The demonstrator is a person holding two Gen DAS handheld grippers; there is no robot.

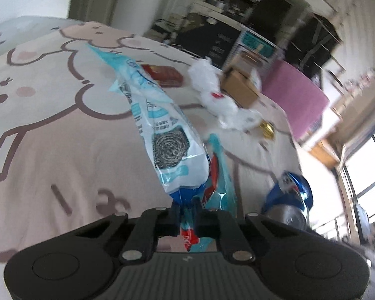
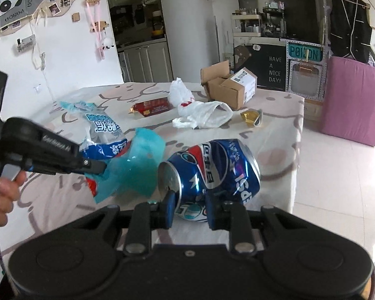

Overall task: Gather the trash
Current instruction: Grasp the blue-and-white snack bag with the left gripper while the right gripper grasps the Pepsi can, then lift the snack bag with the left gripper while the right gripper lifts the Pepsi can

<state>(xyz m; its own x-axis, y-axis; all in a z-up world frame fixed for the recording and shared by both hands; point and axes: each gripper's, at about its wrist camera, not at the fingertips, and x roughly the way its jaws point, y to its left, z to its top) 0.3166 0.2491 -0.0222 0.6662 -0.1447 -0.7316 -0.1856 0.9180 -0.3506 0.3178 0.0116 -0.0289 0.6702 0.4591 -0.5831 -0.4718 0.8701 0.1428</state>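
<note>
Fingers of my right gripper (image 2: 188, 208) pinch a dented blue Pepsi can (image 2: 212, 172), lying sideways with its long axis across the view, its open top pointing left. My left gripper (image 1: 186, 208) clamps a scouring-pad wrapper (image 1: 162, 135) with a teal wrapper (image 1: 223, 187), stretching away over the cartoon tablecloth (image 1: 37, 130). Beyond lie a white plastic bag (image 2: 200, 112) and a cardboard box (image 2: 232, 87).

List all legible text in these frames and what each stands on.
"HAVE A NICE DAY!": black chalkboard panel.
"POISON": teal sign.
"PANDA": grey panda wall hanging.
Pepsi logo: crushed blue can.
Steel-wool packet, cardboard box label: too small.
</note>
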